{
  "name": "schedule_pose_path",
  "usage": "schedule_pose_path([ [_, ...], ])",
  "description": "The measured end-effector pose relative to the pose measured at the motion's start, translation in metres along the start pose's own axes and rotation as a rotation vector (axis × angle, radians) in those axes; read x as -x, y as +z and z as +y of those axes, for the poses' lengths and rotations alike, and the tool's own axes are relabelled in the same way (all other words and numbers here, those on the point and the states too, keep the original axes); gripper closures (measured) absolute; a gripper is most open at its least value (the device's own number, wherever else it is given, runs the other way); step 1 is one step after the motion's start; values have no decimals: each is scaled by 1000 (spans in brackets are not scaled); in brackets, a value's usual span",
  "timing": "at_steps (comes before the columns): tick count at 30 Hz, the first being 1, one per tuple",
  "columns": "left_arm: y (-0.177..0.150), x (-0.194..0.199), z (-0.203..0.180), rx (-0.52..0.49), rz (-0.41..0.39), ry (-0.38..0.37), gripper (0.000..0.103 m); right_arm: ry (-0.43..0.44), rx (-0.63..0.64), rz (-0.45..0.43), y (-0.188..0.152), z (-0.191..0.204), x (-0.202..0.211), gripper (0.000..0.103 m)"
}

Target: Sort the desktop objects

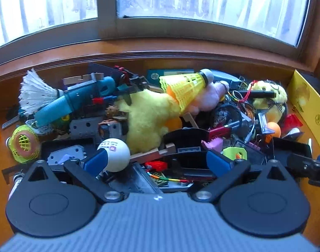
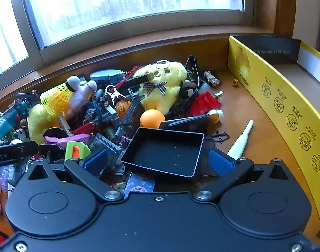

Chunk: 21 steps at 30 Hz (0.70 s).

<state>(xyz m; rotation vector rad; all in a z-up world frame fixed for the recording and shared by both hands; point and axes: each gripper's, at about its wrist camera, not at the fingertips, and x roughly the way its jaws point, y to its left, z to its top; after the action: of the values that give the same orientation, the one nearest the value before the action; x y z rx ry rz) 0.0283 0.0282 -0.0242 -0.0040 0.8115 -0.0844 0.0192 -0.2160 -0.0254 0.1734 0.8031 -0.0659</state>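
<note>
Clutter covers the brown wooden surface [image 1: 0,124] below a window in the left wrist view. The left claw [image 1: 158,160] stands wide over the near part of the heap, and a white table-tennis ball with red print [image 1: 116,154] rests against the inner side of its left blue-padded finger [image 1: 96,163]; the right finger is well apart from the ball. Farther off lie a fluffy yellow plush toy [image 1: 147,117], a yellow mesh plastic shuttlecock [image 1: 185,88] leaning on it, a white feather shuttlecock [image 1: 37,92] at far left, and a teal toy drill [image 1: 76,100] just beside the feathers.

From the right wrist view, the right claw [image 2: 159,161] is also wide, its blue pads on either side of a shallow black rectangular tray [image 2: 166,153] that sits tilted on the pile, apart from both pads. Just beyond the tray lies an orange table-tennis ball [image 2: 152,118], and farther away a yellow plush bear with a checked bow [image 2: 162,86]. A white tapered plastic stick [image 2: 241,140] lies on bare wood to the right, near a tall yellow cardboard box wall [image 2: 286,109] at the right edge.
</note>
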Motion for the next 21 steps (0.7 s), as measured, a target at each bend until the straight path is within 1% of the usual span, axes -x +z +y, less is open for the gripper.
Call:
schedule_pose_path([
  [6,-2,-7,-9,-57,-24,41,0,-14,11,-2,0,4,-14,0],
  [8,-3,-12,-10,-68,-6,43,0,-25,27,-12,1,8,-20,0],
  [11,-7,-20,-7,-40,20,32,0,-48,59,-25,2,14,-27,0],
  [13,-8,-25,-3,-12,31,32,0,-46,69,-33,2,16,-31,0],
  [16,-10,-35,3,20,68,36,0,-46,58,-12,2,14,-39,0],
  [17,-12,-36,5,27,64,35,0,-47,52,-3,2,13,-42,0],
  [21,-16,-36,2,-3,34,52,0,-38,29,24,-1,9,-50,0],
])
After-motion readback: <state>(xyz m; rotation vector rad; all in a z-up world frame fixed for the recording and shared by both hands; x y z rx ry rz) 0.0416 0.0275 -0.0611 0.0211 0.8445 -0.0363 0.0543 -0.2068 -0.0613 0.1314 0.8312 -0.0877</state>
